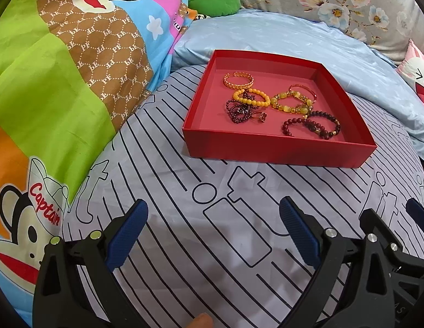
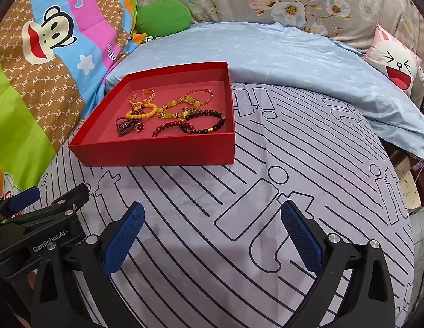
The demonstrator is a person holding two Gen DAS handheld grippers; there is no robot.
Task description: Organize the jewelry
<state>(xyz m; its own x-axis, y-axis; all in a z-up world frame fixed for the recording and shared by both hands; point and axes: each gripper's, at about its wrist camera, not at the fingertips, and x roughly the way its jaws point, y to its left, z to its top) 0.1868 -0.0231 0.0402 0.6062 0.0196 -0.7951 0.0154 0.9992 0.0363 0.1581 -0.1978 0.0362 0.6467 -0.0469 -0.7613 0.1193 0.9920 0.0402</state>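
Observation:
A shallow red box (image 1: 277, 150) (image 2: 157, 151) rests on the striped bed sheet and holds several bracelets. Inside lie a gold filigree cuff (image 1: 238, 79) (image 2: 143, 97), a yellow bead bracelet (image 1: 251, 99) (image 2: 142, 112), a yellow stone bracelet (image 1: 291, 104) (image 2: 179, 108), a thin gold bangle (image 2: 199, 95), dark red bead bracelets (image 1: 311, 125) (image 2: 201, 123) and a tangled dark bead chain (image 1: 238, 110) (image 2: 127, 125). My left gripper (image 1: 213, 213) hovers open over the sheet, short of the box. My right gripper (image 2: 212, 213) is open too, nothing between its fingers.
A colourful cartoon quilt (image 1: 61, 68) (image 2: 34, 76) is piled on the left. A light blue pillow (image 1: 294, 35) (image 2: 294, 54) lies behind the box, with a green cushion (image 2: 162, 17) and a floral cover beyond. The bed's edge drops off at right (image 2: 408, 186).

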